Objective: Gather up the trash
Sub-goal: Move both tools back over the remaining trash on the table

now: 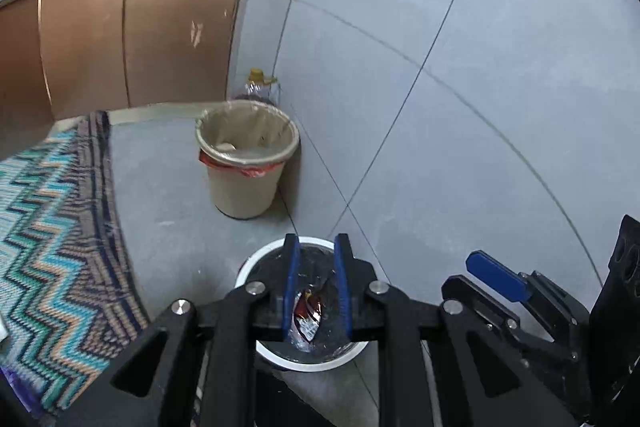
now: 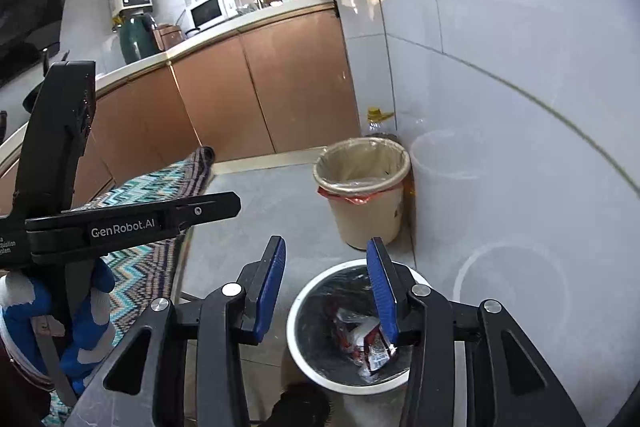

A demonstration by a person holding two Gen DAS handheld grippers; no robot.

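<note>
Bin [image 1: 248,163] beyond | rug [image 1: 52,227] left | both hand-held grippers [image 1: 316,287] [image 2: 328,291] spread, empty

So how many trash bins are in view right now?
2: a white-rimmed bin directly below both grippers, and a beige bin farther off against the tiled wall. Others may be out of view.

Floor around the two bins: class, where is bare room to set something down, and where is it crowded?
Free: grey tile between the zigzag woven rug and the beige lined plastic bin, and between that bin and the white-rimmed dark bin. Crowded: the wall corner behind the beige bin, where a clear yellow-capped bottle stands.
</note>
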